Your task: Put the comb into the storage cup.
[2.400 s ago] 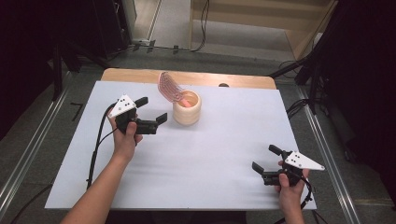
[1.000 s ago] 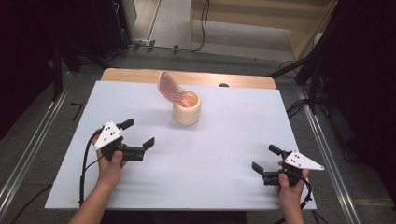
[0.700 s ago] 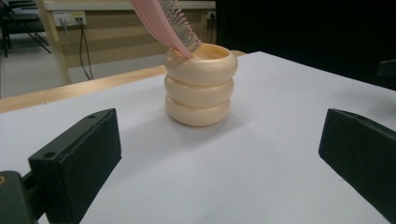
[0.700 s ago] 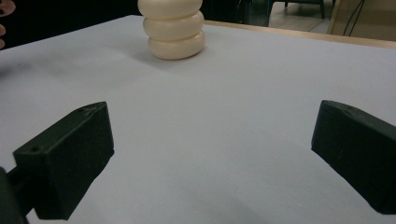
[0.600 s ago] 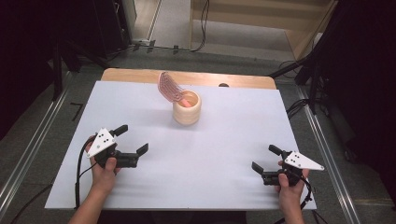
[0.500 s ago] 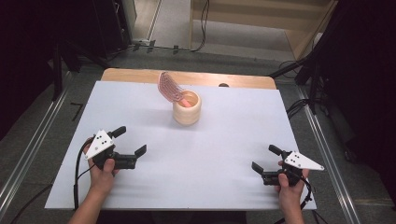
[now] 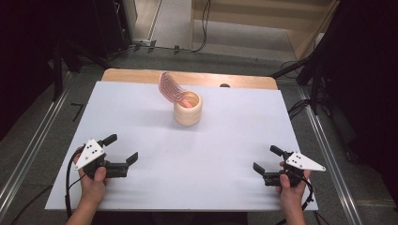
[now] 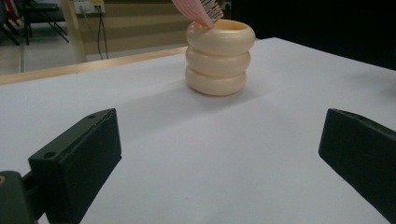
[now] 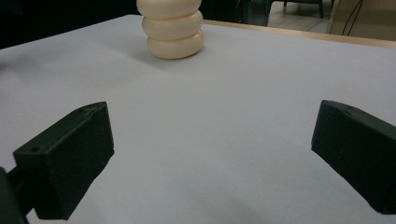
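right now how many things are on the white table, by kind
cream ribbed round holder: 1
pink slotted hairbrush standing in it: 1
black two-jaw grippers, left and right, both open: 2
total: 4

We see the pink comb (image 7: 171,89) leaning in the cream holder (image 7: 188,109), both grippers well nearer us, jaws apart.

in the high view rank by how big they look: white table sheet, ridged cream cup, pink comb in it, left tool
1. white table sheet
2. left tool
3. ridged cream cup and pink comb: too alike to rank
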`<state>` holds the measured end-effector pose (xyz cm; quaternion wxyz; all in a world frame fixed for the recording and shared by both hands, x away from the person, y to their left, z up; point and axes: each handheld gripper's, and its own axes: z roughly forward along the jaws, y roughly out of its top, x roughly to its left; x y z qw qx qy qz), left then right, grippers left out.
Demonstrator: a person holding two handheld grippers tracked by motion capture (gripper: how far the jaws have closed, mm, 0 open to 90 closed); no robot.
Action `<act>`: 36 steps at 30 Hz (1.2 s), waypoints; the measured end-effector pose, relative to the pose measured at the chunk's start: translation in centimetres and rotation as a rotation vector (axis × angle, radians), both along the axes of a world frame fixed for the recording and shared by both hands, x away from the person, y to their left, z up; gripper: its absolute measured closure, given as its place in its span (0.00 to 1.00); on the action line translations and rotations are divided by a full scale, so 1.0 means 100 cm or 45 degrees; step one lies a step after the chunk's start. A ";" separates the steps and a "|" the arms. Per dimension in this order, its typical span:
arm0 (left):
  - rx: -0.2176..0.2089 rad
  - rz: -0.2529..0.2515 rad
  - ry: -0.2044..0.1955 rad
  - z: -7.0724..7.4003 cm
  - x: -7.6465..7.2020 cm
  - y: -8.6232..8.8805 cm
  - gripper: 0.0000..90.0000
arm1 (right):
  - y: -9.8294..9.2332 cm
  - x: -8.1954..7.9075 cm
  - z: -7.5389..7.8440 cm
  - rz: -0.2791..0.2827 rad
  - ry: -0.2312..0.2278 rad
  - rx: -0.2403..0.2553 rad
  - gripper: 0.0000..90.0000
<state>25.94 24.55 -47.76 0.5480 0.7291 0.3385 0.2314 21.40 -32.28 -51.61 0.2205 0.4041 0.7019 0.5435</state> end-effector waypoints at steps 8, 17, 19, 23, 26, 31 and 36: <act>0.011 0.047 0.020 -0.005 -0.007 0.013 0.00 | 0.000 0.000 0.000 -0.001 -0.001 0.001 0.00; 0.047 0.078 0.031 -0.006 -0.012 0.026 0.00 | -0.001 0.000 0.000 -0.004 -0.004 -0.001 0.00; 0.048 0.081 0.036 -0.007 -0.013 0.029 0.00 | -0.001 0.000 0.000 -0.005 -0.003 0.000 0.00; 0.082 0.099 0.025 -0.006 -0.015 0.035 0.00 | -0.001 0.000 0.000 -0.006 -0.002 0.001 0.00; 0.107 0.114 0.025 -0.006 -0.017 0.042 0.00 | 0.000 0.000 -0.001 -0.006 -0.004 0.001 0.00; 0.110 0.133 0.023 -0.006 -0.020 0.053 0.00 | 0.000 0.000 -0.001 -0.007 0.000 -0.003 0.00; 0.096 0.134 0.026 -0.008 -0.022 0.063 0.00 | 0.000 0.001 -0.001 -0.009 0.002 -0.008 0.00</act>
